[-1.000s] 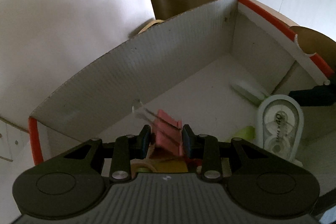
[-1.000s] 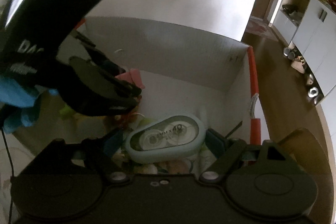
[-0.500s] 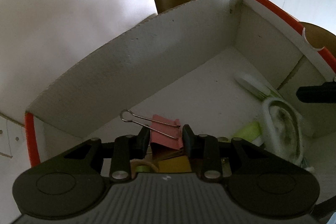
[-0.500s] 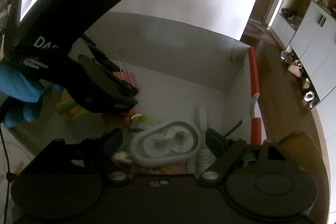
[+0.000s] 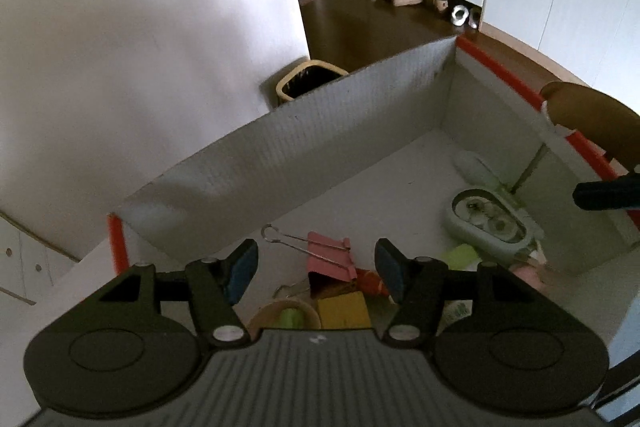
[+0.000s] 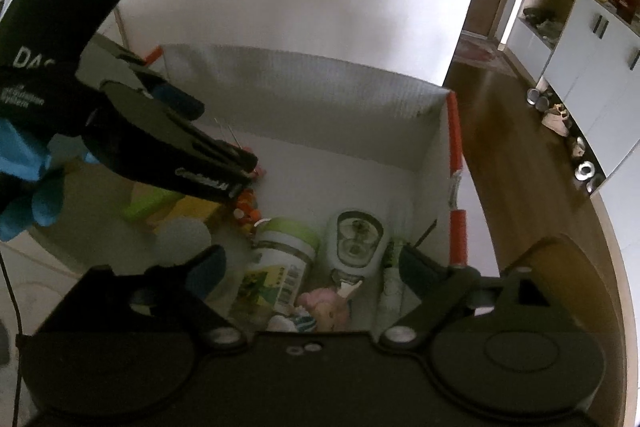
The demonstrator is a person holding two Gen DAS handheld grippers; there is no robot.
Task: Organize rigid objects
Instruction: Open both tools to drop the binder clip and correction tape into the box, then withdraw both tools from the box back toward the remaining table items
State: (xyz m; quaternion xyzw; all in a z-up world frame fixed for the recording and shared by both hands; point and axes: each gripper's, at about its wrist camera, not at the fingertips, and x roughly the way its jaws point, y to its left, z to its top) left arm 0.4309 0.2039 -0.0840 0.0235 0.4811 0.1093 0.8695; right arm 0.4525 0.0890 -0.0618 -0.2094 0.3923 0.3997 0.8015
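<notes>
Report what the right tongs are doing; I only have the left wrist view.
Observer: The right tongs have just been opening; they grip nothing, and the correction tape lies in the box below them.
Operator: Name what lies beside that tape.
Observer: A jar with a green lid and a yellow label.
Operator: Check the left hand.
Observer: The left hand wears a blue glove.

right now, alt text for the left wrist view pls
The open left gripper, whose jaws have just been opening, hovers over a pink binder clip lying free in a white cardboard box. A correction tape dispenser lies to the right.
</notes>
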